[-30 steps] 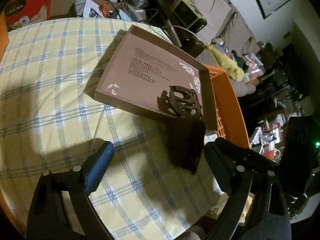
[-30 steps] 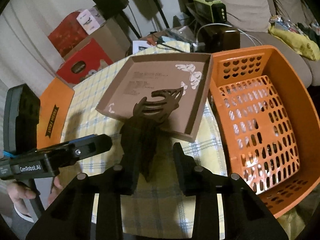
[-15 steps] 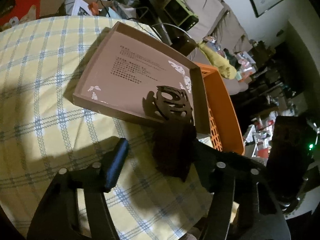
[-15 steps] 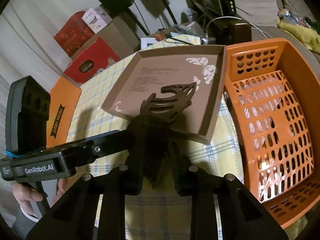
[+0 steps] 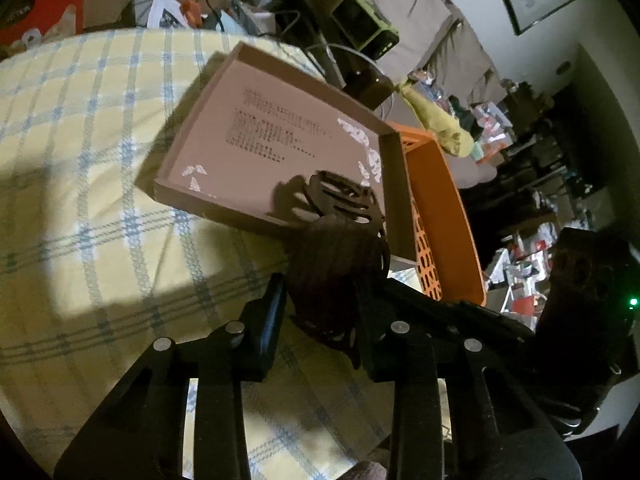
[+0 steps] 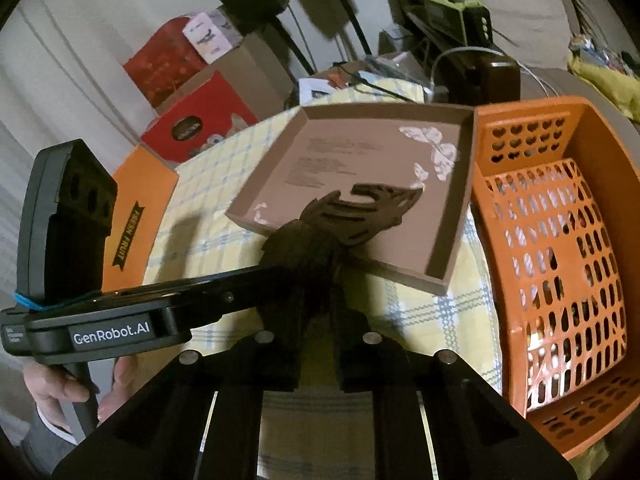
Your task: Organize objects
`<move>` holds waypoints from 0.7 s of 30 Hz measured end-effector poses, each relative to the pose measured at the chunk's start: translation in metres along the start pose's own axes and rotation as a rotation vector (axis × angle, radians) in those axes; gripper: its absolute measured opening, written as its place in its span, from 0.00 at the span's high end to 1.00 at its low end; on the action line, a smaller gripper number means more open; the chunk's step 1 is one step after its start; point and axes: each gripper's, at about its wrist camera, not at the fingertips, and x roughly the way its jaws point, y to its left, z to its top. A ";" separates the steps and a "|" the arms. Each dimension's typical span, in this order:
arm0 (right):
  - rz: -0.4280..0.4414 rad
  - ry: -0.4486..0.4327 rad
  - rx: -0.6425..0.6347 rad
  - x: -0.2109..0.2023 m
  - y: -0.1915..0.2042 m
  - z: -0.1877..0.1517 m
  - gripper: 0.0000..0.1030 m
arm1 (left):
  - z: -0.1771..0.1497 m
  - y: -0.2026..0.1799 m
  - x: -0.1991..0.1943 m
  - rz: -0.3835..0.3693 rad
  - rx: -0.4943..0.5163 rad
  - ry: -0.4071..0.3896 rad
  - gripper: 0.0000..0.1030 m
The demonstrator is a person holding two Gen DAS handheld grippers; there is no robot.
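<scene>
Right wrist view: both grippers, left (image 5: pixel 320 320) and right (image 6: pixel 318 344), have been closing and pinch the dark carved ornament (image 6: pixel 320 248) over the brown tray's (image 6: pixel 456 216) near rim, beside the orange basket (image 6: pixel 600 168); checked tablecloth (image 5: pixel 80 200) bare to the left.

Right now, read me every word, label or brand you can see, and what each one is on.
"GenRobot.AI": side of the left gripper.
"FRESH FRUIT": banner on the orange board.
Print inside the brown tray: too small to read.
Oval logo on the red box: too blurred.
</scene>
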 end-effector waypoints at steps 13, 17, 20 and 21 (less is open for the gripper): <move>0.028 -0.073 -0.154 -0.033 0.072 0.028 0.89 | 0.006 -0.008 -0.094 0.027 0.030 -0.135 0.72; 0.048 -0.083 -0.204 -0.038 0.103 0.038 0.89 | 0.006 -0.002 -0.127 0.050 0.025 -0.174 0.72; 0.061 -0.090 -0.250 -0.039 0.133 0.045 0.89 | 0.005 0.007 -0.155 0.068 0.015 -0.206 0.72; 0.068 -0.092 -0.272 -0.039 0.146 0.048 0.89 | 0.005 0.010 -0.164 0.075 0.011 -0.217 0.72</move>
